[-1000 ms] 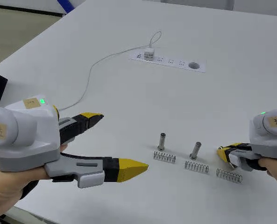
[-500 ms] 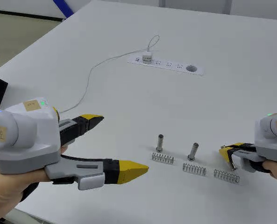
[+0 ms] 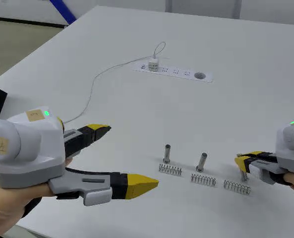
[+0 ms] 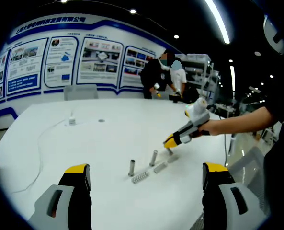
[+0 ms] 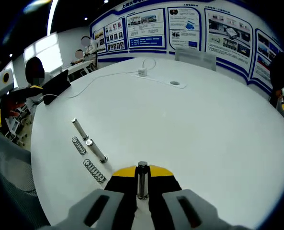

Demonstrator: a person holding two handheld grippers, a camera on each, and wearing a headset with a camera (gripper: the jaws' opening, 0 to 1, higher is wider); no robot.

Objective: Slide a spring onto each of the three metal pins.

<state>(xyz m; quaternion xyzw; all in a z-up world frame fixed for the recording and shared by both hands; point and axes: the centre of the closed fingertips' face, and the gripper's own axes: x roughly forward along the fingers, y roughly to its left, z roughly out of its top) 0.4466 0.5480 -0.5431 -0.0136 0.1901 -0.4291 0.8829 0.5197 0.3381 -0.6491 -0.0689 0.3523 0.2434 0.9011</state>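
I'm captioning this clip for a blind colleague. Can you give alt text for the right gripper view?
The right claw is shut on a metal pin, held between its yellow tips. To its left on the white table are two springs and two more pins.

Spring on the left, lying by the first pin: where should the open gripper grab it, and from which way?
Probably its middle coils, from above, one finger on each long side. The left spring lies flat on the table, and a pin stands close behind it, so coming in low from there could knock that pin. The open left gripper sits nearest.
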